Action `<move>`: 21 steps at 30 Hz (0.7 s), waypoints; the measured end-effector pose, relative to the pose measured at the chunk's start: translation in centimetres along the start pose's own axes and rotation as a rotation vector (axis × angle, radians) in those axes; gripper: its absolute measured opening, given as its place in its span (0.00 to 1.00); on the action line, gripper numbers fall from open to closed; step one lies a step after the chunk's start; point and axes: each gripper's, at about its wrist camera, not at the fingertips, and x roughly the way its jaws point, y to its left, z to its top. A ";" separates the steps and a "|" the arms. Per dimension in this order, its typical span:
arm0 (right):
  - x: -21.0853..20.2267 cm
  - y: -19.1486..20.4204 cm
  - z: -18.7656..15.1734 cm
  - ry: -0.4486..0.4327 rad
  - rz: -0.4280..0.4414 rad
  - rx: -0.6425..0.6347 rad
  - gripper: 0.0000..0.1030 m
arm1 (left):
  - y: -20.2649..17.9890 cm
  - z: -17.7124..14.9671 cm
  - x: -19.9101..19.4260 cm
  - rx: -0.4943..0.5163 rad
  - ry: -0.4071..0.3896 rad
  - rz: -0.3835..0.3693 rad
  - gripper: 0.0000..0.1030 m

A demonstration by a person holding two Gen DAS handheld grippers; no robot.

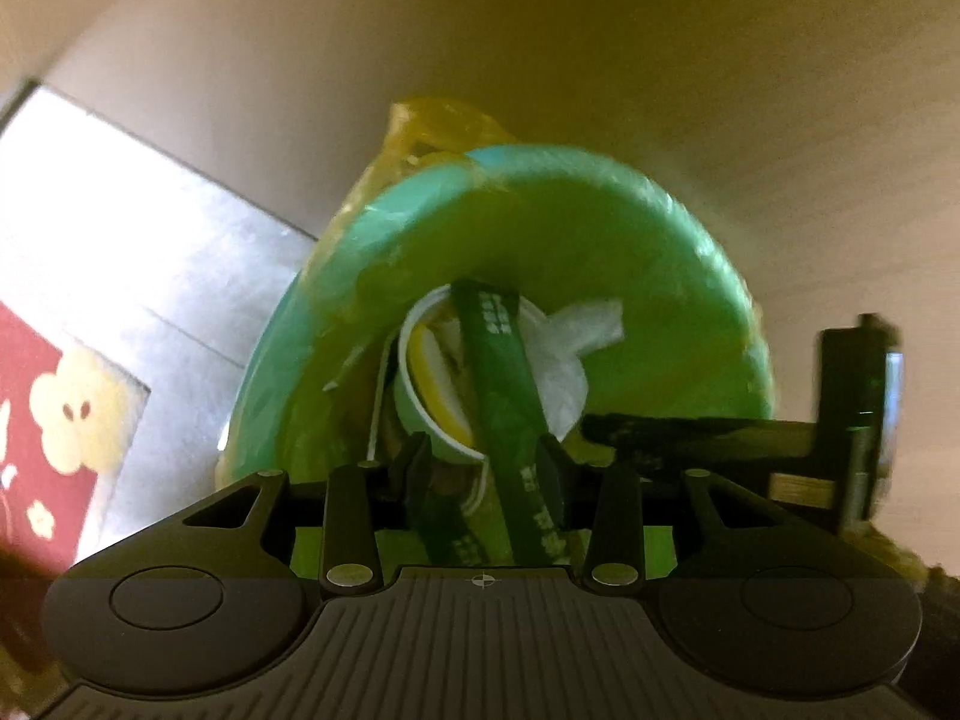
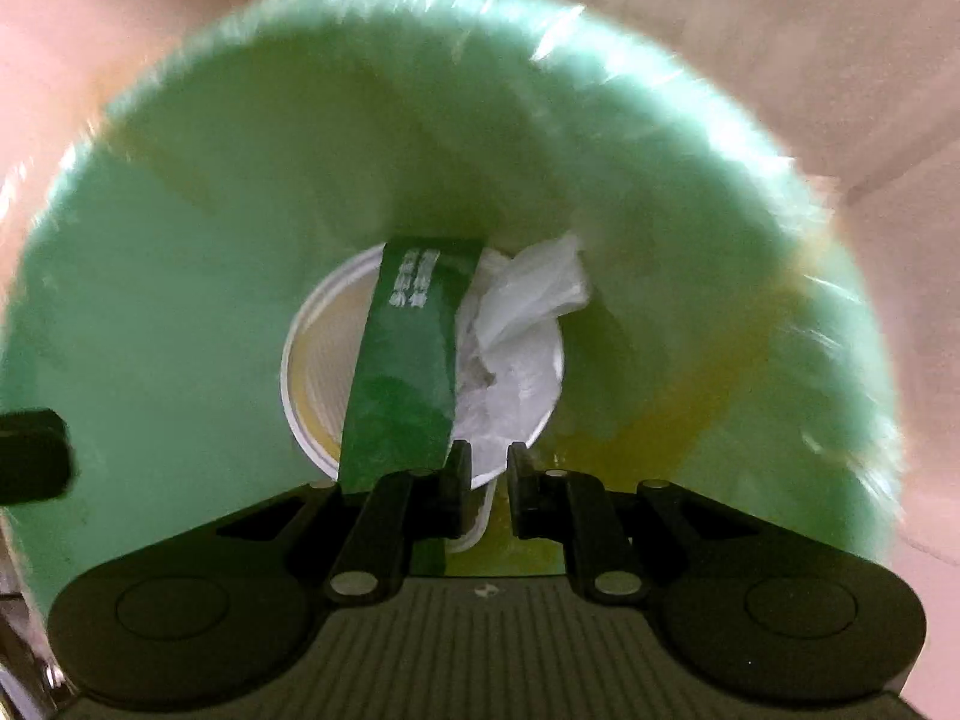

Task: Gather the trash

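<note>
Two tongs [image 2: 486, 480] over bin [image 2: 180, 300] w/ cup [image 2: 318, 360], wrapper [image 2: 408, 360], tissue [image 2: 522, 312].

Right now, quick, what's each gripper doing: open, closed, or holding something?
Left gripper: open; the green packet shows between its jaws, unclamped.
Right gripper: jaws a narrow gap apart, holding nothing.

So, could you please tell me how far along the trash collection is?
Done: a paper cup, green wrapper and crumpled white plastic lie inside the green-lined bin. In hand: nothing; both grippers' jaws look empty above it. Left: unclear, since no other trash is in view.
</note>
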 end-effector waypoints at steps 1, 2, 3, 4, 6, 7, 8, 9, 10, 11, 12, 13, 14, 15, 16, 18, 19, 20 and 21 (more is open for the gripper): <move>-1.1 0.1 -0.3 -0.012 0.003 0.034 0.12 | -0.2 0.1 0.1 0.026 0.010 0.003 0.41; -1.4 0.5 -0.9 -0.019 0.014 0.068 0.12 | 0.0 0.0 -0.3 0.052 0.017 0.006 0.41; -1.5 0.6 -1.3 -0.018 0.031 0.096 0.12 | -0.1 0.1 -0.4 0.073 0.022 0.011 0.41; -1.5 0.8 -1.7 -0.016 0.040 0.107 0.12 | 0.0 0.2 -0.5 0.084 0.020 0.014 0.41; -1.4 1.5 -2.6 -0.009 0.028 0.104 0.12 | 0.2 0.3 -1.1 0.083 -0.004 0.013 0.41; -1.9 1.7 -2.9 -0.013 0.022 0.107 0.12 | 0.4 0.4 -1.6 0.075 -0.022 0.006 0.40; -3.0 1.7 -3.4 -0.025 0.024 0.116 0.12 | 0.7 0.4 -2.4 0.064 -0.048 -0.005 0.40; -4.2 1.5 -3.9 -0.046 0.033 0.128 0.12 | 0.8 0.3 -3.4 0.051 -0.083 -0.016 0.40; -5.3 1.3 -4.5 -0.069 0.033 0.137 0.12 | 0.9 0.3 -4.5 0.041 -0.122 -0.020 0.40; -6.5 0.9 -5.0 -0.102 0.022 0.144 0.12 | 1.0 0.4 -5.5 0.035 -0.155 -0.019 0.40; -8.7 0.2 -5.9 -0.152 -0.001 0.150 0.12 | 0.8 0.3 -6.7 0.030 -0.192 -0.017 0.40; -10.2 -0.2 -6.7 -0.203 -0.028 0.155 0.12 | 0.7 0.4 -8.1 0.028 -0.224 -0.018 0.40; -11.9 -0.6 -7.7 -0.263 -0.064 0.163 0.12 | 0.3 0.3 -9.3 0.027 -0.257 -0.021 0.40; -14.1 -1.3 -8.8 -0.324 -0.102 0.172 0.12 | -0.2 0.1 -10.9 0.032 -0.292 -0.024 0.40; -16.1 -2.0 -9.9 -0.379 -0.148 0.184 0.12 | -0.7 -0.2 -12.1 0.040 -0.317 -0.023 0.40; -19.9 -3.3 -12.2 -0.487 -0.257 0.220 0.13 | -1.8 -1.0 -14.9 0.075 -0.368 -0.015 0.40; -21.8 -4.1 -13.5 -0.544 -0.315 0.232 0.13 | -2.6 -1.4 -16.3 0.105 -0.396 -0.003 0.40; -23.4 -4.8 -14.5 -0.592 -0.371 0.239 0.14 | -3.4 -1.9 -17.6 0.130 -0.429 0.014 0.40; -25.1 -5.5 -15.6 -0.641 -0.430 0.244 0.14 | -4.2 -2.5 -18.9 0.145 -0.465 0.026 0.40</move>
